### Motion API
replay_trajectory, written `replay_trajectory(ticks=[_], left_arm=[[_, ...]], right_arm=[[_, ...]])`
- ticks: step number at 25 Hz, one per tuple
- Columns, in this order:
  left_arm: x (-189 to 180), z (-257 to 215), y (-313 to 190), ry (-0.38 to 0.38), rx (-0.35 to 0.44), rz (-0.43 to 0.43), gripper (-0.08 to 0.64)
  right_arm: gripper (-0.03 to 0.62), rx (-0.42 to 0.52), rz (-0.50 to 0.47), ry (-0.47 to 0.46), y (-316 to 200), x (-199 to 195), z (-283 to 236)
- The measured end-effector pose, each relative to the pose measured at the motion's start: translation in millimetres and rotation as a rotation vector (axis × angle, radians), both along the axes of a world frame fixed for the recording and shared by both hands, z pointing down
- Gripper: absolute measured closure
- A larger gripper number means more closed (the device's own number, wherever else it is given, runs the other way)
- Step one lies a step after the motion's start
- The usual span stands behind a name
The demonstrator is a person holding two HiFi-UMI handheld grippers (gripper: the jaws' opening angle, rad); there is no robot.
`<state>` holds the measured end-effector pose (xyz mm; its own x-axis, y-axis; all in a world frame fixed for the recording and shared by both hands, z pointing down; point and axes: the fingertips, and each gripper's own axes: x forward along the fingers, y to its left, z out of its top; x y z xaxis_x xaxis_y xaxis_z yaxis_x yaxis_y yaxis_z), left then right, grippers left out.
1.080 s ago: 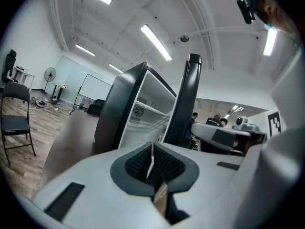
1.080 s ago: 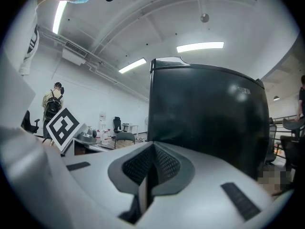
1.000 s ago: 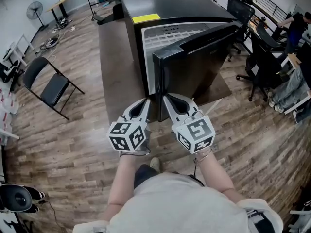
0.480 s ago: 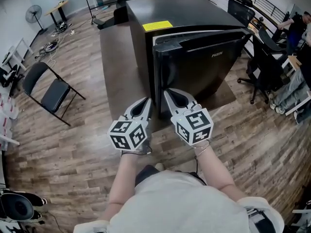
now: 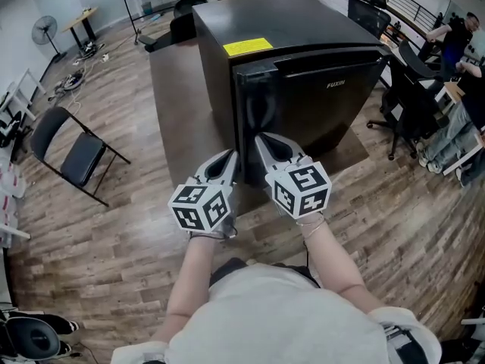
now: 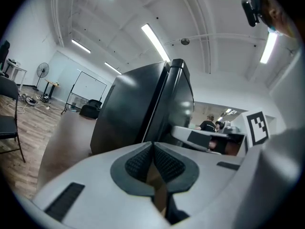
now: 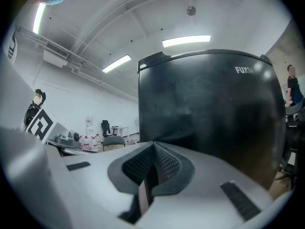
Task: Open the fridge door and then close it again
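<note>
A black mini fridge (image 5: 288, 21) stands on the floor ahead of me, with a yellow label on its top. Its door (image 5: 318, 105) lies flush against the body, or nearly so. My right gripper (image 5: 260, 139) is shut and empty, its tip at the door's front near the left edge; in the right gripper view that gripper (image 7: 153, 144) faces the dark door (image 7: 209, 104) close up. My left gripper (image 5: 231, 156) is shut and empty too, beside the fridge's front left corner. The left gripper view looks past that gripper (image 6: 153, 144) along the fridge's side (image 6: 133, 113).
The fridge sits on a brown mat (image 5: 178, 105) over wood flooring. A black folding chair (image 5: 76, 150) stands to the left, a fan (image 5: 44, 30) further back. Office chairs (image 5: 413, 97) and desks crowd the right side, with a person (image 5: 455, 36) there.
The fridge door has swung from well open to flush with the body. Both grippers have moved forward with it, the right one staying at the door's edge.
</note>
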<state>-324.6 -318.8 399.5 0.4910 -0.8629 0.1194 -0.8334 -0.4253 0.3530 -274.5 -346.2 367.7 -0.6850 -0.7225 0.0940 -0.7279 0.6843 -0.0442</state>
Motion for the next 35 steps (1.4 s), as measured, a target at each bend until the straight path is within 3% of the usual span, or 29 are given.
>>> replay_trajectory(ticks=[9, 17, 23, 27, 32, 35], left_arm=[[-1.5, 1.0, -6.7, 0.009, 0.003, 0.015, 0.546], [17.3, -2.9, 4.1, 0.022, 0.015, 0.046, 0.546], [42.2, -22.5, 21.4, 0.003, 0.056, 0.064, 0.546], [62.1, -22.5, 36.8, 0.041, 0.035, 0.083, 0.546], [78.1, -18.7, 52.2, -0.003, 0.023, 0.06, 0.546], [88.8, -10.3, 60.4, -0.088, 0.015, 0.066, 0.547]], right_arm=[[0.594, -0.016, 0.035, 0.005, -11.0, -1.9, 5.4], [0.594, 0.02, 0.016, 0.016, 12.9, 15.7, 0.7], [0.594, -0.044, 0.056, -0.105, 33.3, 52.8, -5.3], [0.594, -0.052, 0.065, -0.107, 46.5, 72.8, -8.1], [0.594, -0.063, 0.044, -0.111, 68.4, 94.3, -6.4], [0.594, -0.044, 0.054, -0.069, 80.3, 109.5, -5.4]])
